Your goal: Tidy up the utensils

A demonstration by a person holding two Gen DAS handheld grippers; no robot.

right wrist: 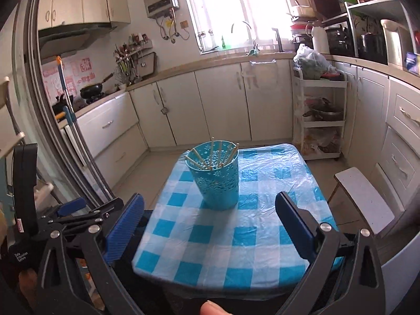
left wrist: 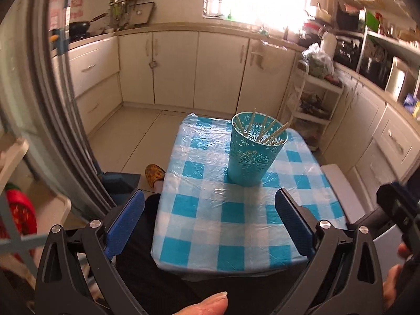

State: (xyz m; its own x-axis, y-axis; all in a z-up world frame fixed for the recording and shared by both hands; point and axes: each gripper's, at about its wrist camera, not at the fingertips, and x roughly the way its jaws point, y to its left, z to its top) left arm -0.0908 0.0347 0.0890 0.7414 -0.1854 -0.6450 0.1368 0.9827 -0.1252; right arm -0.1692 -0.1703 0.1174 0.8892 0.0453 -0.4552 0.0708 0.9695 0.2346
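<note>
Both grippers wide open, nothing between the pads, nothing held.

Left gripper [left wrist: 210, 220]: jaws spread to full width, blue ribbed pads [left wrist: 126, 220] hang over the near half of the table [left wrist: 231, 225]. Bare checkered cloth shows in the gap. A thumb tip shows at the bottom edge of the left wrist view.

Right gripper [right wrist: 210, 220]: same state, jaws fully spread, pads [right wrist: 126, 225] empty, over the table's near edge.

Teal perforated utensil holder [left wrist: 252, 152] stands upright on the blue-and-white checkered tablecloth [left wrist: 204, 157], toward the far edge of the table, roughly centred across its width. In the left wrist view it sits ahead of the jaws and slightly right of the midline; in the right wrist view it sits ahead and near the midline, a touch left. Well clear of all four pads, no contact.

Chopsticks [left wrist: 265, 131]: a bundle of pale sticks stands inside the holder, leaning against its rim, tips above the top edge. None on the cloth that I can see.

White stool [right wrist: 365, 197] stands off the table's right side. White shelf cart [right wrist: 320, 120] beyond the far right corner, by the kitchen cabinets [right wrist: 223, 105].
</note>
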